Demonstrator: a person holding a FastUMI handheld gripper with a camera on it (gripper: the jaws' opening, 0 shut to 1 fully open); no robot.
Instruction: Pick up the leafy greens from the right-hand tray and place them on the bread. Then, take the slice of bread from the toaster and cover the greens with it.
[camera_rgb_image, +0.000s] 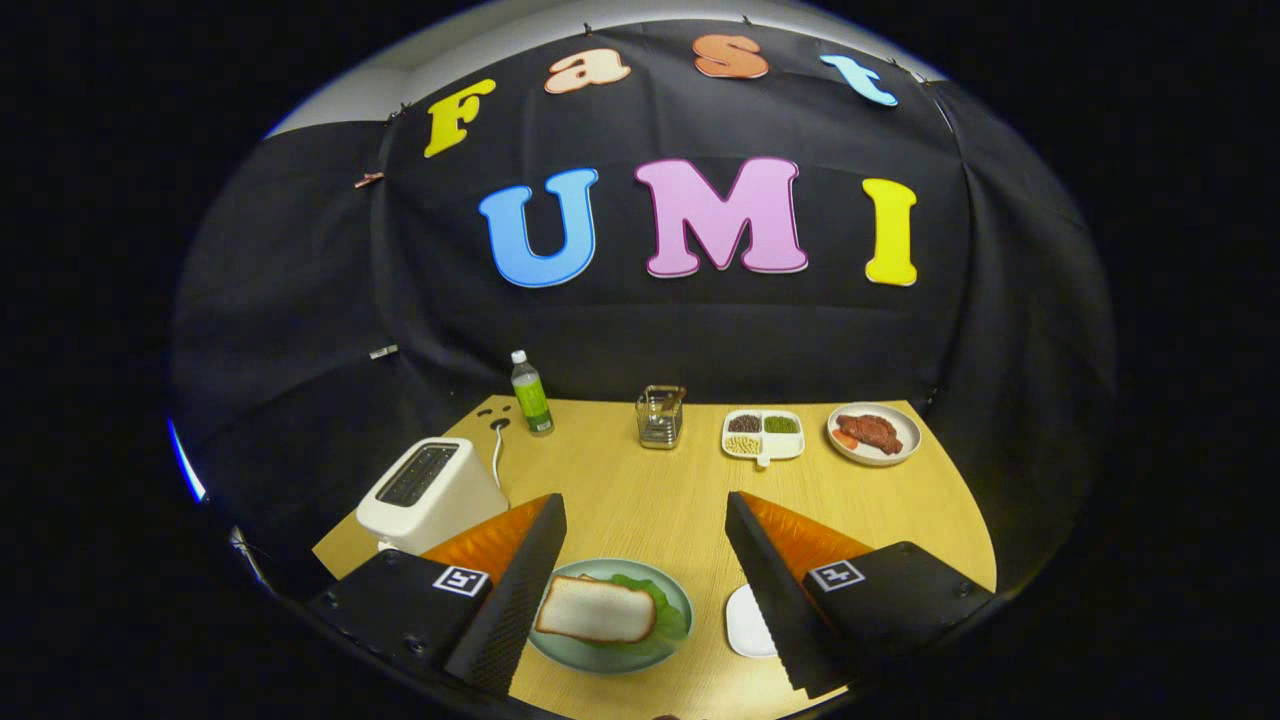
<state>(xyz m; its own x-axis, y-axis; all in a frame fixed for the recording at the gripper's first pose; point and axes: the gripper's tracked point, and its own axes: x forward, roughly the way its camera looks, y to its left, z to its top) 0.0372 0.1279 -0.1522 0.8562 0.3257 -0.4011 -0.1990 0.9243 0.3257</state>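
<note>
A slice of bread (596, 610) lies on top of leafy greens (662, 610) on a pale green plate (585, 655), between my two fingers and close to the left one. My gripper (640, 560) is open above the plate, holding nothing. The white toaster (430, 493) stands just beyond my left finger, its dark slots facing up. A white tray (748, 622) shows partly beside my right finger, which hides most of it.
At the back of the wooden table (650, 490) stand a green-labelled bottle (531, 394), a small glass container (660, 416), a white divided dish of beans (762, 435) and a round plate with red meat (874, 433). The toaster's cord runs toward the bottle.
</note>
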